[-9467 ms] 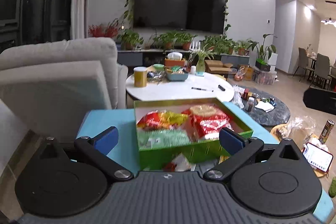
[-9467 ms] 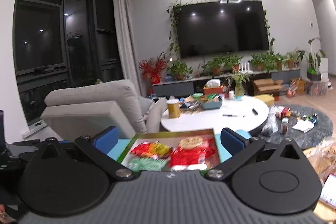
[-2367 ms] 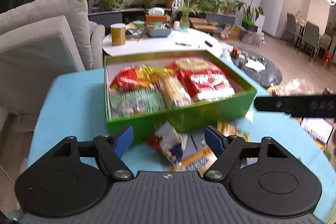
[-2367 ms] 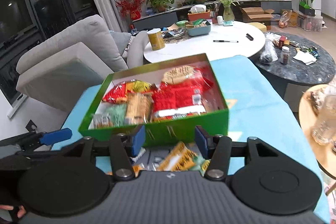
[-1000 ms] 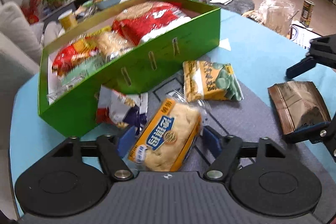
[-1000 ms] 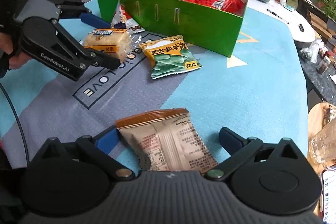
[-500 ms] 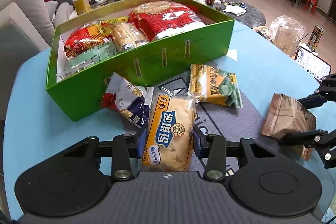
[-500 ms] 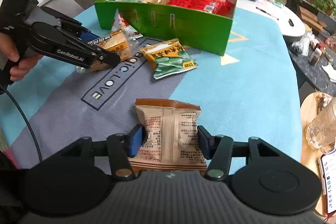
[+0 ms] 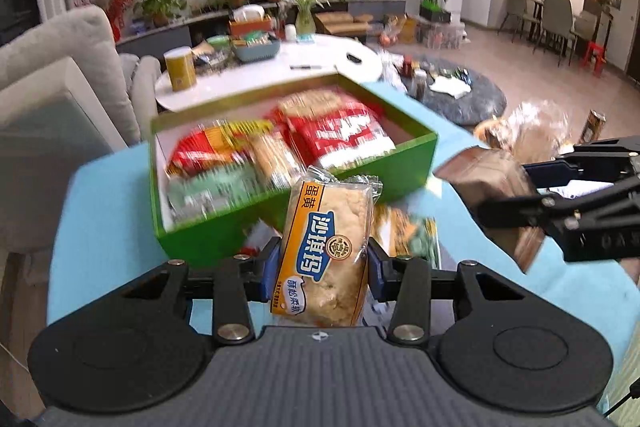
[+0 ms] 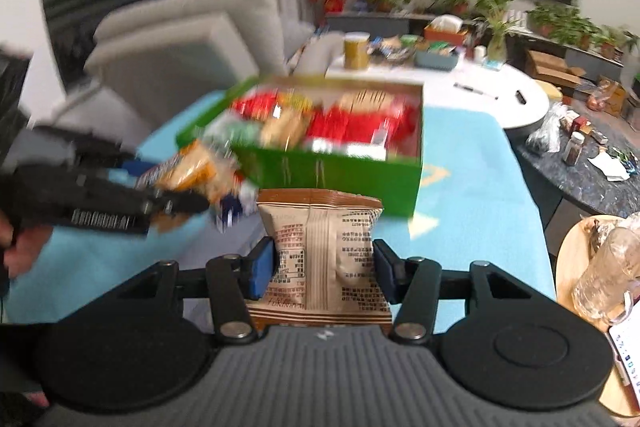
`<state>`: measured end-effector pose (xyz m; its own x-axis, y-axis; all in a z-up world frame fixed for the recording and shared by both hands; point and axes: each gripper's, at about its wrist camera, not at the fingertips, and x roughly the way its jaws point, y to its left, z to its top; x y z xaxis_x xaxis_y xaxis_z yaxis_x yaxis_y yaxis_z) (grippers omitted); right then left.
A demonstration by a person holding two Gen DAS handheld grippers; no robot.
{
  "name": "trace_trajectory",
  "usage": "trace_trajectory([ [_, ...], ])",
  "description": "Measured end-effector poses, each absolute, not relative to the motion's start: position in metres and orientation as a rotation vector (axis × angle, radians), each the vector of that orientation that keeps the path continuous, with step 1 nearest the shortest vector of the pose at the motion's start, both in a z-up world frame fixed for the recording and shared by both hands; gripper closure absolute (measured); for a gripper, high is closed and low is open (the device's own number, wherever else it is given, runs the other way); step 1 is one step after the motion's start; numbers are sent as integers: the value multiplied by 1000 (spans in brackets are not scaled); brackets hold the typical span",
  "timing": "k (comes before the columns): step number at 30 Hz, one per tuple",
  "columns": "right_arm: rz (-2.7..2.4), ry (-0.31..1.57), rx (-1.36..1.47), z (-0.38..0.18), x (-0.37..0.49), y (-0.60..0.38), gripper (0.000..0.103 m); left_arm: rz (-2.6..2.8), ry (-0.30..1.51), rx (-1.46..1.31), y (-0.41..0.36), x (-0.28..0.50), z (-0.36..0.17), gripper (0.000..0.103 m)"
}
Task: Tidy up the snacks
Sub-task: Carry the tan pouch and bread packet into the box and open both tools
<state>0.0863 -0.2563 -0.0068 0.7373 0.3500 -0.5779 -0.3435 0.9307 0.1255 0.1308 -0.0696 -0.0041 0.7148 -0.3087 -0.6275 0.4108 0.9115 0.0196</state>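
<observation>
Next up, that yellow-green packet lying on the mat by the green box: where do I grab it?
Take the yellow-green packet across its narrow width, coming down from above. It seems to lie flat beside the green box, so only its side edges offer purchase; blur hides finer detail.

Yellow pastry packet printed 蛋黄 and 沙琪玛, brown snack packet with fine print too small to read

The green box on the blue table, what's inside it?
The green box holds packed snacks: red packets, a red-and-yellow one, a pale biscuit pack and a green packet. Blur hides labels; anything underneath them is covered.
</observation>
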Motion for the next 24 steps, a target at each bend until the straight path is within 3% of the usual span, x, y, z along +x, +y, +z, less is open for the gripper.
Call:
trace_trajectory([
  [24,359,587,172,16,191,-218,24,-236,602,75,-41,235,21,63],
])
